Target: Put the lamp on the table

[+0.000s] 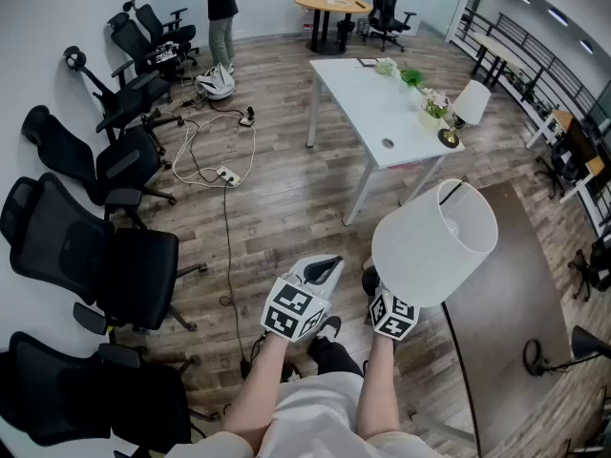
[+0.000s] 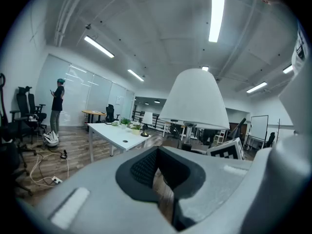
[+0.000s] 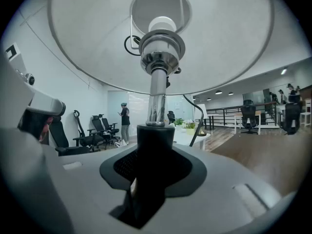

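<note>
Jaws, right gripper (image 3: 155,150) (image 1: 387,301): closed on lamp (image 3: 157,89) (image 1: 434,241) stem, shade upright above. Jaws, left gripper (image 2: 158,174) (image 1: 320,273): together, empty, just beside lamp. Lamp held clear of floor (image 1: 277,208), near dark bench (image 1: 511,294) edge, not on it.

lamp (image 1: 434,241): its shade covers its own stem and base in head view
lamp base: out of sight in both gripper views too
right gripper (image 3: 155,150): jaws under the shade in head view – only marker cube (image 1: 393,315) shows
person (image 1: 221,8): head cut by top edge of head view
white table (image 1: 368,103): small round thing (image 1: 387,144) on it – too small to tell
</note>
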Demonstrator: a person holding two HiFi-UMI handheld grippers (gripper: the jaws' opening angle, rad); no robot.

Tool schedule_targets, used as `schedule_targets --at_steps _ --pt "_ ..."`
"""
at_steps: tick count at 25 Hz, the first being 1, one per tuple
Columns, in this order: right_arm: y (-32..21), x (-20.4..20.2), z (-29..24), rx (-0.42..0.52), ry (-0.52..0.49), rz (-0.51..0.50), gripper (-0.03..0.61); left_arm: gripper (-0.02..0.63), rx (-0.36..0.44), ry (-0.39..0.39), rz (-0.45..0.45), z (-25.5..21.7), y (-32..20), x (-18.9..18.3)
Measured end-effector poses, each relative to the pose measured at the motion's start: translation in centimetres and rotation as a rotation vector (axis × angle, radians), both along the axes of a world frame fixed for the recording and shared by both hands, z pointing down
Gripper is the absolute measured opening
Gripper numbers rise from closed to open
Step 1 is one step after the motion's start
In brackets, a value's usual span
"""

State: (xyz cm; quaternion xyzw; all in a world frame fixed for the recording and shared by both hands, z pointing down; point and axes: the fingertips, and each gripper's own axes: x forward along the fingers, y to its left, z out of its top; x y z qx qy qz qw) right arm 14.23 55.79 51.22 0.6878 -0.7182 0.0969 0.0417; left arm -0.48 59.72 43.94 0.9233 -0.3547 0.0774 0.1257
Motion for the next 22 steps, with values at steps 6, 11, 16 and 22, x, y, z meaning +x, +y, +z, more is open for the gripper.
schedule_targets --at_steps 6,11,16,22 --pt "-4.8 0.1 0.2 -0.004 0.041 -0.045 0.146 0.0 -0.007 0.022 -0.036 -0.5 -5.3 -1.0" --pt "-10.8 0.2 0.5 -0.014 0.018 -0.067 0.146 0.0 -0.002 -0.023 -0.04 -1.0 -11.1 -1.2" --pt "-18.0 0.3 -0.1 -0.033 0.023 -0.12 0.146 0.0 0.024 -0.063 -0.033 -2.7 -16.8 0.0" --pt "-23.7 1.0 0.8 -0.038 0.026 -0.155 0.15 0.0 0.018 -0.092 -0.012 -1.6 -22.0 2.3"
